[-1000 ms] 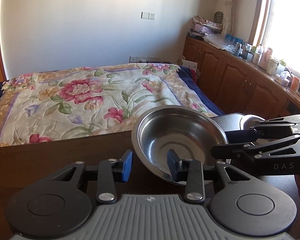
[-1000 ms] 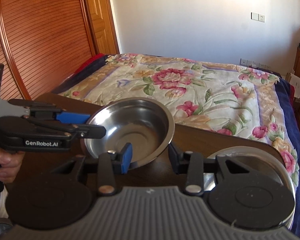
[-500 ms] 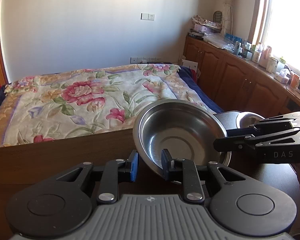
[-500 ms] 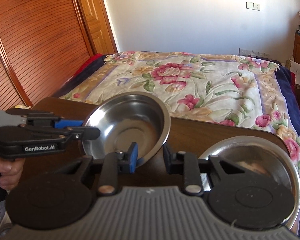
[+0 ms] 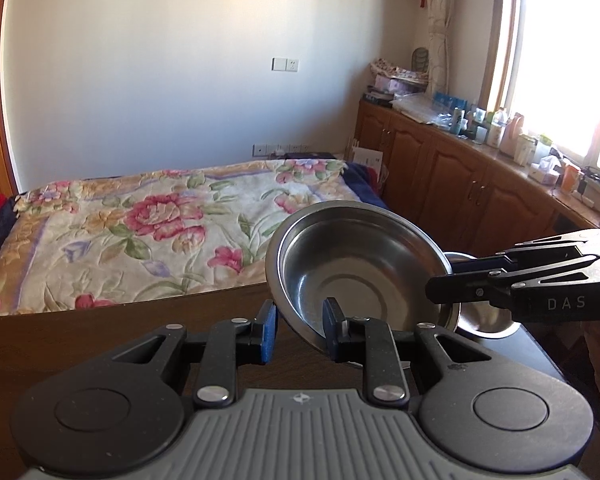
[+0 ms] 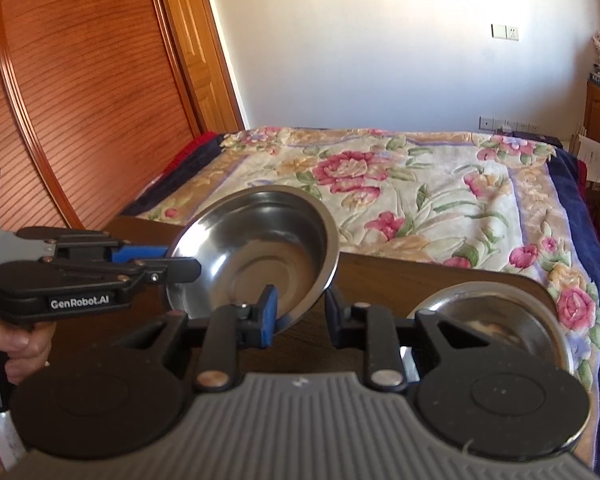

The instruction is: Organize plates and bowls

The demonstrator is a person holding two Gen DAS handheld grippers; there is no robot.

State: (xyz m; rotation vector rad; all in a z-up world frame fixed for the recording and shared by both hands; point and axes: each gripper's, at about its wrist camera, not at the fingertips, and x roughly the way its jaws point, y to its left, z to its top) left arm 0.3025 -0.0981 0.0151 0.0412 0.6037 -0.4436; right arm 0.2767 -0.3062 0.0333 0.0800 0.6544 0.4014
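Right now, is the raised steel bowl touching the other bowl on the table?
Apart. The right wrist view shows the raised bowl and the second bowl with bare table between them.

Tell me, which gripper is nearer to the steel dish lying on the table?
Right. The right gripper sits just left of the steel dish; the left gripper is farther left, beyond the lifted bowl.

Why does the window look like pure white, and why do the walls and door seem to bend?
Left wrist view: the window is overexposed by sunlight, washing out the cabinet top and glinting on the steel bowl. Right wrist view: the fisheye lens bows the wooden door, and the edges look soft.
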